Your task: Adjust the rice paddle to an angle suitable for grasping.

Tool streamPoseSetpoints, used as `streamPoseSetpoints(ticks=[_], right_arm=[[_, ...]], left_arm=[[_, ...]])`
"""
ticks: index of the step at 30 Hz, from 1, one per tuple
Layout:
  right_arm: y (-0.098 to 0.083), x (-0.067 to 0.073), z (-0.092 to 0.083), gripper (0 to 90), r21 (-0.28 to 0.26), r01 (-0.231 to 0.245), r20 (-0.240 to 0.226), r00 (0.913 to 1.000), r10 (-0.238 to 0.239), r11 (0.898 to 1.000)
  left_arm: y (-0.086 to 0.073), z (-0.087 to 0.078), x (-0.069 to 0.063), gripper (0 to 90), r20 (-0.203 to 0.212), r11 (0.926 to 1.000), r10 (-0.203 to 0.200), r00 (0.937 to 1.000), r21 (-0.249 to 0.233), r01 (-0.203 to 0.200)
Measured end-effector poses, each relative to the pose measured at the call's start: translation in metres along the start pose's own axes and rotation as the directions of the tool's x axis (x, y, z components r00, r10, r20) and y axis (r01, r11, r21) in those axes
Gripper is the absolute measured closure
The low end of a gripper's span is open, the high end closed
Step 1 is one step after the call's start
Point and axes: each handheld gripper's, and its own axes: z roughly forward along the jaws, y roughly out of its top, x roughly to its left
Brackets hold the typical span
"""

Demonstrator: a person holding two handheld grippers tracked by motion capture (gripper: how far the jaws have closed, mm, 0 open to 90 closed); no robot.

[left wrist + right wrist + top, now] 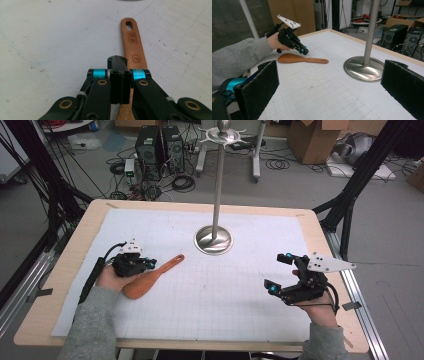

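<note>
Your left gripper [148, 263] hovers at the left of the high view, jaws pressed together on nothing, just above the wooden spatula [151, 278], which lies flat on the white mat [210, 305] with its handle pointing toward the metal stand [214, 240] at centre. Your right gripper [279, 272], at lower right, has its jaws spread wide, empty, well apart from the spatula.

Left gripper view: the wooden spoon [132, 47] is half covered by the left gripper [117, 61]; its bowl is cut off at the bottom edge, and the stamped marks on the handle are too small to read. High view: the stand [216, 195] loses its top at the upper edge. Right gripper view: both pads of the right gripper [329, 92] are cropped.
</note>
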Motion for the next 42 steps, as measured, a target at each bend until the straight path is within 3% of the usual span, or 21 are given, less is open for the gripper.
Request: streamPoseSetpoints(ticks=[2, 5, 6, 9, 11, 13, 15, 16, 18, 19, 22, 27, 37, 42], right_arm=[[0.0, -0.001, 0.0, 0.2, -0.001, 0.001, 0.001, 1.0, -0.001, 1.0], [-0.001, -0.001, 0.0, 0.2, 0.004, -0.004, -0.001, 1.0, 0.004, 1.0], [-0.001, -0.001, 0.001, 0.2, 0.005, -0.004, 0.0, 1.0, 0.004, 1.0], [-0.001, -0.001, 0.001, 0.2, 0.005, -0.001, 0.0, 1.0, 0.001, 1.0], [-0.001, -0.001, 0.0, 0.2, 0.005, -0.003, -0.001, 1.0, 0.003, 1.0], [-0.001, -0.001, -0.001, 0.2, 0.003, 0.0, -0.001, 1.0, 0.0, 1.0], [-0.001, -0.001, -0.002, 0.2, -0.004, -0.001, 0.001, 1.0, 0.001, 1.0], [-0.001, -0.001, -0.003, 0.2, -0.003, -0.003, 0.002, 1.0, 0.003, 1.0], [-0.002, -0.001, -0.003, 0.2, -0.002, -0.006, 0.002, 1.0, 0.006, 1.0], [-0.002, -0.002, -0.002, 0.2, -0.002, -0.001, 0.003, 1.0, 0.001, 1.0], [-0.002, -0.001, -0.001, 0.2, 0.003, 0.004, 0.002, 1.0, -0.004, 1.0], [-0.003, -0.001, -0.002, 0.6, 0.015, -0.007, 0.0, 1.0, 0.007, 1.0], [-0.003, -0.001, -0.005, 0.7, 0.019, -0.012, 0.007, 0.9999, 0.012, 1.0], [-0.003, 0.0, -0.007, 0.7, 0.012, -0.016, 0.011, 0.9998, 0.016, 1.0]], left_arm=[[0.005, -0.002, -0.002, 88.3, -0.015, 0.9999, -0.002, 0.9999, 0.012, 0.002], [0.01, -0.002, -0.007, 76.1, -0.007, 0.9999, 0.01, 0.9999, 0.005, -0.01], [0.015, -0.001, -0.014, 71.5, -0.012, 0.9991, 0.04, 0.9991, 0.013, -0.04], [0.02, 0.002, -0.021, 58.1, -0.012, 0.9977, 0.066, 0.9977, 0.018, -0.066], [0.021, 0.002, -0.024, 50.2, 0.002, 0.9977, 0.067, 0.9977, 0.006, -0.067], [0.022, 0.002, -0.024, 44.5, 0.04, 0.9994, 0.026, 0.9988, 0.019, -0.027], [0.023, 0.0, -0.026, 41.7, 0.04, 0.9986, 0.052, 0.9979, 0.002, -0.052], [0.024, -0.001, -0.026, 40.0, 0.053, 0.999, 0.045, 0.9976, -0.002, -0.045], [0.025, -0.002, -0.027, 34.0, 0.074, 0.9987, 0.049, 0.9961, 0.009, -0.05], [0.025, -0.002, -0.028, 30.5, 0.077, 0.9973, 0.07, 0.9946, 0.019, -0.072], [0.028, -0.001, -0.032, 23.5, 0.062, 0.995, 0.093, 0.9937, 0.031, -0.095], [0.033, 0.0, -0.038, 18.2, 0.034, 0.9927, 0.118, 0.9924, 0.022, -0.119], [0.031, 0.006, -0.038, 18.0, 0.105, 0.9903, 0.128, 0.9862, 0.04, -0.133], [0.031, 0.007, -0.037, 18.0, 0.098, 0.9905, 0.128, 0.987, 0.039, -0.132]])
